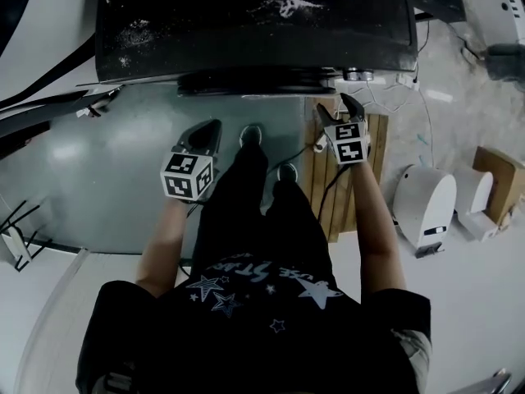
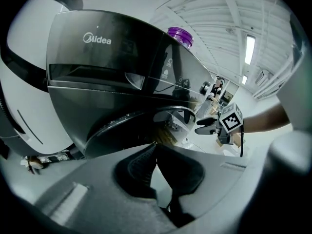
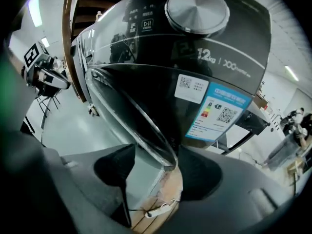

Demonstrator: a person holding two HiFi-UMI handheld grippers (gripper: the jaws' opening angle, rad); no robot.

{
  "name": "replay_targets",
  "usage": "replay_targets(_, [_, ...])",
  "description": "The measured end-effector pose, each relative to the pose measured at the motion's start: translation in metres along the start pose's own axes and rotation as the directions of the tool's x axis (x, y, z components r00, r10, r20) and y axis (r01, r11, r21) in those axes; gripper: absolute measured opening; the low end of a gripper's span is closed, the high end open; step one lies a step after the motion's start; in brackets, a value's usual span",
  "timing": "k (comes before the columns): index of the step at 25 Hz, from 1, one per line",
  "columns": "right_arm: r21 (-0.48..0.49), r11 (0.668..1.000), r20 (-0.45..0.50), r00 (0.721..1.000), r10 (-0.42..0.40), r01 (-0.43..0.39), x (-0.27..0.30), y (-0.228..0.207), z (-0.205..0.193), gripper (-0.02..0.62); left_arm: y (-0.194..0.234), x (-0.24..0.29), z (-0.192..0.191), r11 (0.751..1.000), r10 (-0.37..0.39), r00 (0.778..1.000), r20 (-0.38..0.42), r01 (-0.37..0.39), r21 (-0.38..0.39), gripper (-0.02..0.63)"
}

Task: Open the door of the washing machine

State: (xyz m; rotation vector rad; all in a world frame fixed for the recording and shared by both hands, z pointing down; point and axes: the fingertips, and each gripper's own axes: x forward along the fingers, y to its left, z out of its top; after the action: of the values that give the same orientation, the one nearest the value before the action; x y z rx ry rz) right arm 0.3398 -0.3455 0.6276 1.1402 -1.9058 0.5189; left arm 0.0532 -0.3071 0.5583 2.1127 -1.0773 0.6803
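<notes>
Machine: the washing machine [image 1: 254, 15] fills the top of the head view, and its round door [image 1: 246, 80] faces us. It looks unopened.
Right claw: the right claw [image 1: 338, 109] is up at the door's right edge with its jaws apart. The rim stands between them, not pinched. We judge it sits there because that edge is where the door pulls free.
Left claw: the left claw [image 1: 209, 131] has its tips together and holds nothing. It is low before the door's left side, apart from it, and likely idle.
Right gripper view only: the rim between the jaws, the knob [image 3: 197, 4] and the sticker [image 3: 217, 111].
Left gripper view only: the right claw in profile beside the door, and a purple cap [image 2: 180, 35] on top.
Head view only: the pallet [image 1: 349, 195] under our right side.
</notes>
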Motion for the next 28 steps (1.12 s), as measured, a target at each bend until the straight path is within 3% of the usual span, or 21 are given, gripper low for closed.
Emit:
replay_targets(9, [-0.134,0.991,0.039,0.999,0.029,-0.024,0.026,-0.005,0.002,0.24,-0.025,0.012,-0.017,1.0,0.018,1.0,-0.005,-0.018,-0.005,0.011])
replay_targets(10, [-0.144,0.989,0.038,0.999,0.035,-0.029,0.028,-0.005,0.002,0.215,-0.026,0.013,-0.02,1.0,0.021,1.0,-0.008,-0.021,-0.008,0.011])
replay_targets(21, [-0.282,0.959,0.003,0.999,0.039,-0.037,0.034,-0.004,-0.001,0.169,-0.033,0.014,-0.029,0.996,0.07,0.998,0.004,-0.069,-0.047,0.011])
replay_targets(28, [-0.283,0.958,-0.012,0.999,0.049,-0.05,0.032,-0.002,-0.003,0.161,-0.044,0.009,-0.042,0.994,0.09,0.996,-0.002,-0.09,-0.063,0.011])
